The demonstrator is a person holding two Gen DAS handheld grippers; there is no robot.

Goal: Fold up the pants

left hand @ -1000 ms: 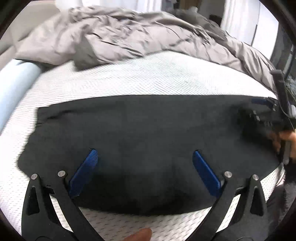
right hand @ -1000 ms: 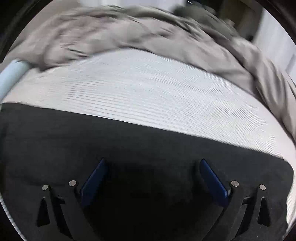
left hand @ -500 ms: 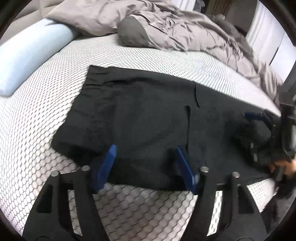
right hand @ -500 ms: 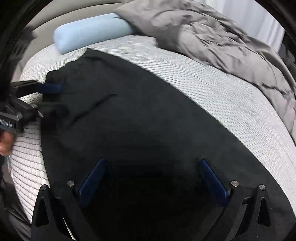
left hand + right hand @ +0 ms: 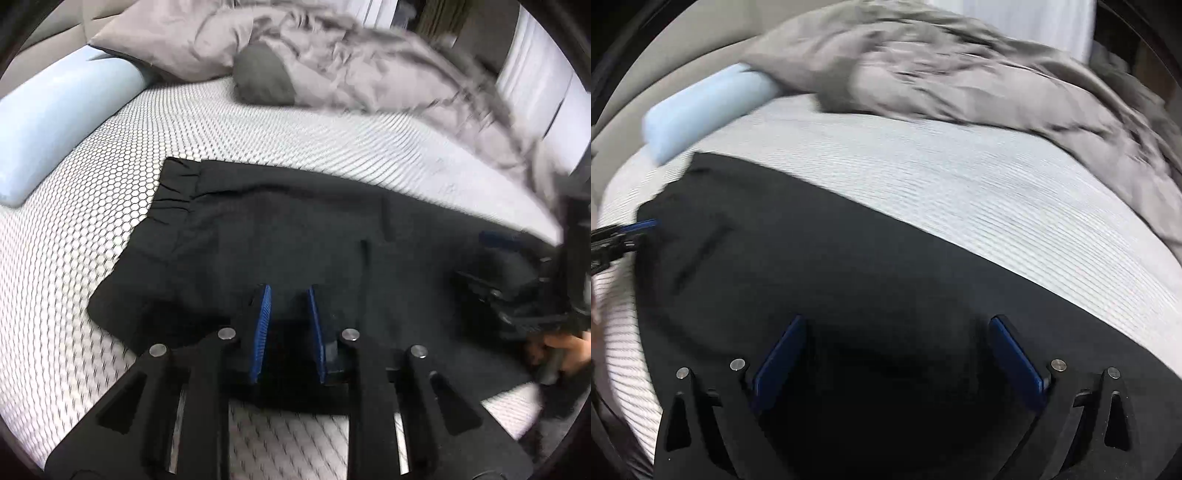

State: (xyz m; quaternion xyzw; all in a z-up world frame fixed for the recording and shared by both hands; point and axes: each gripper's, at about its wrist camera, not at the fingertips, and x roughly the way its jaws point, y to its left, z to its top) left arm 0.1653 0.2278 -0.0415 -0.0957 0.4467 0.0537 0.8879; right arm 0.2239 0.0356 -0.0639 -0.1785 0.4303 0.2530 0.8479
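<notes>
Black pants (image 5: 295,229) lie flat across the white mesh mattress (image 5: 92,277), with the gathered waistband (image 5: 177,192) at the left. My left gripper (image 5: 288,295) is over their near edge. Its jaws are closing, a narrow gap remains, and a ridge of black fabric sits between the blue pads (image 5: 260,325). In the right wrist view the pants (image 5: 831,280) fill the foreground. My right gripper (image 5: 897,321) hovers low over them, open wide with only flat cloth beneath. The right gripper (image 5: 517,295) also shows at the right of the left wrist view, held by a hand (image 5: 565,350).
A crumpled grey duvet (image 5: 369,70) is heaped along the far side of the bed. A pale blue bolster (image 5: 55,122) lies at the far left. White mattress (image 5: 923,184) shows between the pants and the duvet. The left gripper (image 5: 628,232) pokes in at the left edge.
My left gripper's jaws have narrowed from wide apart to a small gap over the pants' near edge while it slid toward the waistband. My right gripper swung along the pants and stays wide.
</notes>
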